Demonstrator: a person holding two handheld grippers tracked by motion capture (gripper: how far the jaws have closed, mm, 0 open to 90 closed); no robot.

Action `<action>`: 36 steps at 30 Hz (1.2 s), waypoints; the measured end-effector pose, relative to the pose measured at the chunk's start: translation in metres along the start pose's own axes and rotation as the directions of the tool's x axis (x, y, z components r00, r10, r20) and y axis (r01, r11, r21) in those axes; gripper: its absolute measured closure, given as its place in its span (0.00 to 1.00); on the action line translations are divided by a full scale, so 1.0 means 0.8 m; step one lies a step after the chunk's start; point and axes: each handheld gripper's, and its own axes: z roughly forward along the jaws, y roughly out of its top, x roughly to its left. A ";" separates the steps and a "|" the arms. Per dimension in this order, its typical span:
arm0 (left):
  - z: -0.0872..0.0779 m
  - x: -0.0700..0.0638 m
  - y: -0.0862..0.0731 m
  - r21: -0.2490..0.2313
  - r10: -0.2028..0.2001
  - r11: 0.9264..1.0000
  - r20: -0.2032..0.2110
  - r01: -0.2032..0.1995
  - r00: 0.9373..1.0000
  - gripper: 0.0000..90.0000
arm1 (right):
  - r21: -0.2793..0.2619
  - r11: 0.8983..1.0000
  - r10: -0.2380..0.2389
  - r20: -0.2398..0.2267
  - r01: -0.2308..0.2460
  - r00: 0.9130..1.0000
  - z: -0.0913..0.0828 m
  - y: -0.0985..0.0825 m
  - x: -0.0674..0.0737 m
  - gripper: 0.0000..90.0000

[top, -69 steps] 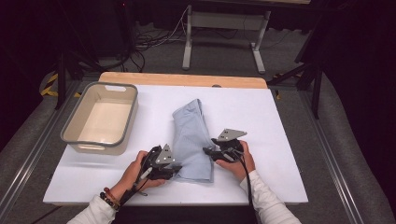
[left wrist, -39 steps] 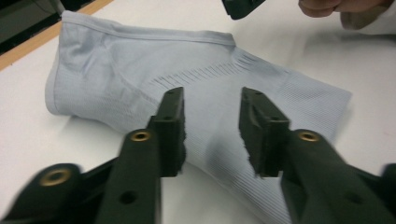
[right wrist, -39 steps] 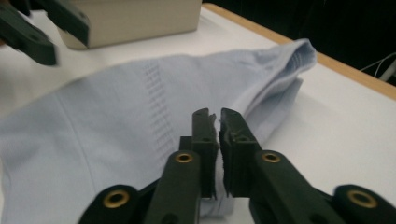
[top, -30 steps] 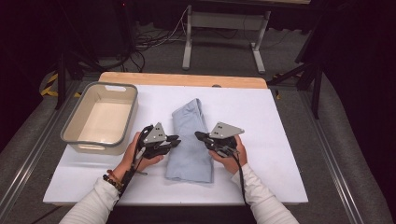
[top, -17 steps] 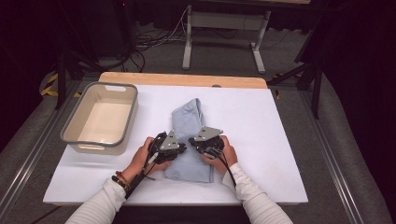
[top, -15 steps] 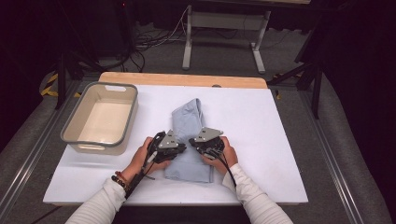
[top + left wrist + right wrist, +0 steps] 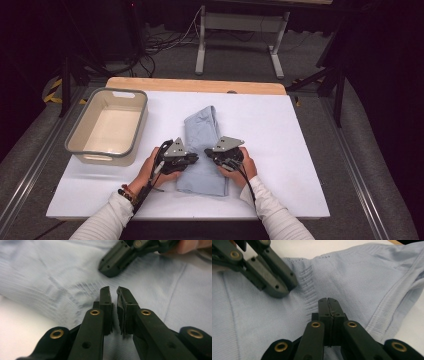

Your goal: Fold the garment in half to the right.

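A folded light-blue garment (image 7: 202, 125) lies lengthwise in the middle of the white table (image 7: 300, 150). Both grippers hover low over its near half, tips facing each other and a short way apart. My left gripper (image 7: 196, 159) comes in from the left. In the left gripper view, the left gripper (image 7: 113, 290) has just been closing to a narrow slit, and no cloth is between its jaws. My right gripper (image 7: 207, 151) is shut, with nothing between its pads. In the right gripper view, the right gripper (image 7: 328, 300) has its jaws pressed flat together just above rippled fabric (image 7: 362, 277).
A beige plastic bin (image 7: 80, 145) with a grey rim stands on the table's left side, beside the left hand. A wooden strip (image 7: 200, 85) runs along the far edge. Metal rails flank the table, and cables and a stand lie beyond it.
Both grippers have moved inward from the garment's side edges and now meet over its middle. In the last half second they barely shifted.
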 end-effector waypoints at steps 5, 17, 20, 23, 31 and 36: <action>-0.020 0.007 0.008 -0.074 -0.004 0.997 -0.055 0.000 0.998 0.88 | -0.051 0.998 0.022 0.004 -0.021 1.000 -0.015 0.008 -0.006 1.00; -0.012 0.030 0.015 -0.049 0.026 0.998 -0.144 -0.034 0.989 0.86 | -0.076 0.995 -0.065 0.048 0.068 0.997 -0.012 0.060 -0.029 1.00; -0.007 0.033 0.013 -0.054 0.006 0.998 -0.132 -0.013 0.991 0.87 | -0.038 0.998 -0.042 0.035 0.043 0.999 0.008 0.061 -0.038 1.00; -0.004 0.032 0.012 -0.036 0.008 0.999 -0.133 -0.013 0.991 0.88 | 0.014 0.999 -0.052 0.040 0.051 0.998 0.025 0.055 -0.042 1.00; 0.015 0.019 0.012 0.042 0.073 0.997 -0.157 -0.067 0.985 0.88 | 0.086 0.996 -0.001 0.047 -0.003 0.999 0.047 0.027 -0.050 1.00; 0.020 0.017 0.007 0.073 0.080 0.995 -0.161 -0.069 0.984 0.89 | 0.048 0.997 0.062 0.044 -0.064 0.997 0.048 0.011 -0.054 1.00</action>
